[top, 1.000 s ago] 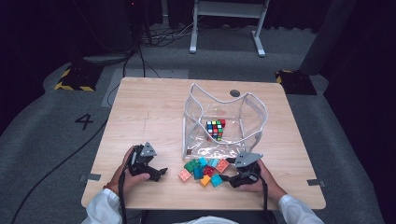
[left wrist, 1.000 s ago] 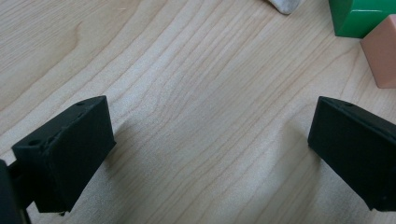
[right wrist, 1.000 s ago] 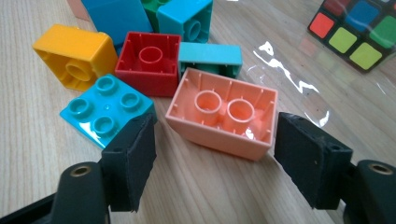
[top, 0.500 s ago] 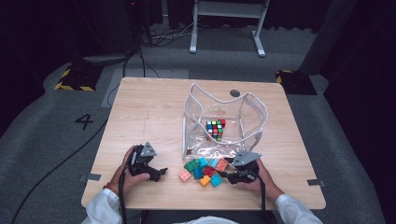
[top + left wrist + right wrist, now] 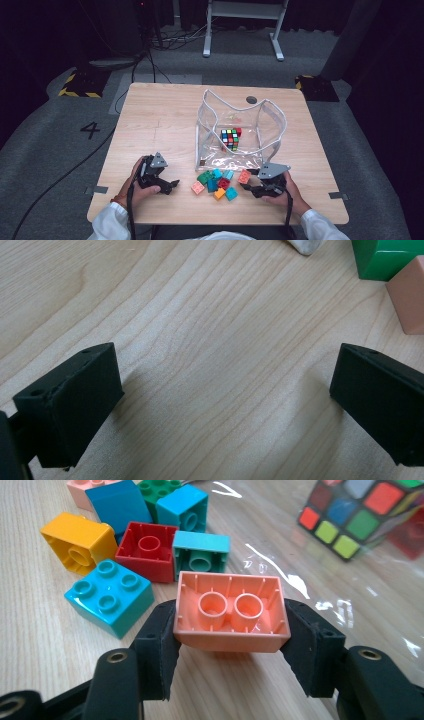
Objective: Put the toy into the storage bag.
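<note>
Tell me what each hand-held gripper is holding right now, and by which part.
The right hand-held gripper clamps a salmon-pink brick by its two short ends, hollow underside facing the camera. The left hand-held gripper holds nothing; its jaws stand open over the table.

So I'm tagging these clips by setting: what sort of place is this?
Probably a lab or recording studio, not a home: a lone wooden table on grey carpet, black-and-yellow hazard tape, a "4" floor marking, cables trailing into a dark surround.
</note>
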A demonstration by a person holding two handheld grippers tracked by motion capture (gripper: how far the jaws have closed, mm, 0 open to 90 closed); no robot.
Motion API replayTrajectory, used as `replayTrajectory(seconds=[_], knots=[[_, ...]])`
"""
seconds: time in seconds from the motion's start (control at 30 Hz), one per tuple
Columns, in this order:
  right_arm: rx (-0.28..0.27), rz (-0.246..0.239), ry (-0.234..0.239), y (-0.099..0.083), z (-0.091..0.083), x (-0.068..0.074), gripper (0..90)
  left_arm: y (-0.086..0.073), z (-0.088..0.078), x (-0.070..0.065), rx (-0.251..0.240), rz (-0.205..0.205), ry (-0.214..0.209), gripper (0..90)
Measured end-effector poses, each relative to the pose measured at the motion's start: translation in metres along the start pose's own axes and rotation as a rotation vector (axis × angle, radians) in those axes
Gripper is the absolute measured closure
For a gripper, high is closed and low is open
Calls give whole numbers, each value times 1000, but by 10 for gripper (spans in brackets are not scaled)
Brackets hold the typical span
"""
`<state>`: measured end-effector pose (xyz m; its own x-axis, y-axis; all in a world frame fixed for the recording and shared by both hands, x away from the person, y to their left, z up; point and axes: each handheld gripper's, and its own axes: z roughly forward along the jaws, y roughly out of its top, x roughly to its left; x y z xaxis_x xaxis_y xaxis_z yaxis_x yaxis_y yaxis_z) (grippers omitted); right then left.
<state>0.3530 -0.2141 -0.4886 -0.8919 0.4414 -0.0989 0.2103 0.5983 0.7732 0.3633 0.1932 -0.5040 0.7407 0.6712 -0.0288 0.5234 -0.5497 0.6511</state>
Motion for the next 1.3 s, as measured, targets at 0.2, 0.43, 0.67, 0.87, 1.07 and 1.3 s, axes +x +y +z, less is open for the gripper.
replayTrajectory(seconds=[0.2,0.43,0.67,0.87,1.07,1.3], knots=[[-19,21,-17,-9,-22,-10,432,0,0,0,1,2,-1,4],[-36,61,-35,-19,-47,-27,432,0,0,0,0,-1,0,4],[-40,81,-69,-24,-66,-39,432,0,0,0,0,0,0,4],[-55,104,-118,-26,-83,-53,432,0,0,0,0,-1,0,4],[-107,133,-159,-19,-102,-70,432,0,0,0,0,0,0,4],[-134,132,-213,-3,-121,-90,431,0,0,0,0,0,0,4]])
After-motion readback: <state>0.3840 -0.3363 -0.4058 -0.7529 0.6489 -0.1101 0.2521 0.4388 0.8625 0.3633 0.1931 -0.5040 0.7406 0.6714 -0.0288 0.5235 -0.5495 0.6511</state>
